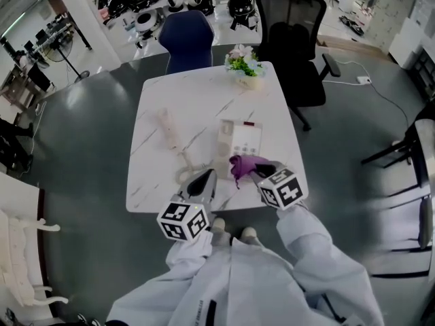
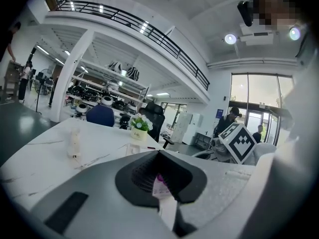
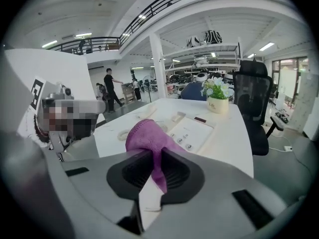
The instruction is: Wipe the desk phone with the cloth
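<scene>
On the near part of the white marble table (image 1: 155, 100), the purple cloth (image 3: 145, 139) is clamped between the closed jaws of the right gripper (image 1: 257, 170), with a fold bulging ahead of them and a tail hanging below. The desk phone base (image 1: 242, 140) lies face up just beyond the cloth. Whether the two touch cannot be told. The handset (image 1: 167, 129) lies off its cradle to the left, joined by the coiled cord (image 1: 186, 172). The left gripper (image 1: 204, 180) is held near the cord with its jaws drawn together. A small pale-and-pink scrap shows in their slit, and it cannot be told whether it is gripped. Wiping is judged to be only at its start. For a clean pass, the bulging fold should be laid flat on the keypad face and drawn in slow, straight strokes. Pressure should be kept light so that the base is not slid across the smooth top. The base could be steadied at its near left corner by the left gripper. The cord is best kept out of the cloth's path.
</scene>
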The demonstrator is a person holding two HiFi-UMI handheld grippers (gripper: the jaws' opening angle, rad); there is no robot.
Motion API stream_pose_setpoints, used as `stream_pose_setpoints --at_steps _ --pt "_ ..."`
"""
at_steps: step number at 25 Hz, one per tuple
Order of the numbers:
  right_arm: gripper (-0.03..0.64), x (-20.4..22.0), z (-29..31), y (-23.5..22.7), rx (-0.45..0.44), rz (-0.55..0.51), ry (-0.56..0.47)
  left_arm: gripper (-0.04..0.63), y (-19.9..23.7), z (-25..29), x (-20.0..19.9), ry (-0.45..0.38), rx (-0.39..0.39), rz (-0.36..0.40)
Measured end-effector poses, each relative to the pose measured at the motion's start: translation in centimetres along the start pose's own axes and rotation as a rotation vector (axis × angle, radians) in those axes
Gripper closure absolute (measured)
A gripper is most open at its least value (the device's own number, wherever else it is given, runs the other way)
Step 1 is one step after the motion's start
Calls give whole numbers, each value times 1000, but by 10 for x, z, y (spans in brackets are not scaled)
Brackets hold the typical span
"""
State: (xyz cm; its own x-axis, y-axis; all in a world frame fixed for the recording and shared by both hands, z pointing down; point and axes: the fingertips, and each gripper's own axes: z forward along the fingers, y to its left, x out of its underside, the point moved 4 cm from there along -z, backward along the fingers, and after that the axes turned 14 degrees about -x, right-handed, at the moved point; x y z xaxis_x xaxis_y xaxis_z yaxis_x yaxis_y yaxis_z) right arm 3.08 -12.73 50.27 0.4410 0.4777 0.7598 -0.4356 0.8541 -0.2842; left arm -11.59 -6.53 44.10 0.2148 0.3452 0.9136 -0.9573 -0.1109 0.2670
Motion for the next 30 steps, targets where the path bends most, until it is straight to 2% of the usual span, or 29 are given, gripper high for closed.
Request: stream_pose_setpoints --at_steps 11,21,30 --pt "583 -63 12 -37 156 -54 -24 597 52 26 -20 29 54 -2" --pt "583 -114 36 -67 289 -128 7 597 89 50 -30 52 97 -5" --pt "583 -140 59 -85 374 -225 53 597 105 69 -29 79 123 -12"
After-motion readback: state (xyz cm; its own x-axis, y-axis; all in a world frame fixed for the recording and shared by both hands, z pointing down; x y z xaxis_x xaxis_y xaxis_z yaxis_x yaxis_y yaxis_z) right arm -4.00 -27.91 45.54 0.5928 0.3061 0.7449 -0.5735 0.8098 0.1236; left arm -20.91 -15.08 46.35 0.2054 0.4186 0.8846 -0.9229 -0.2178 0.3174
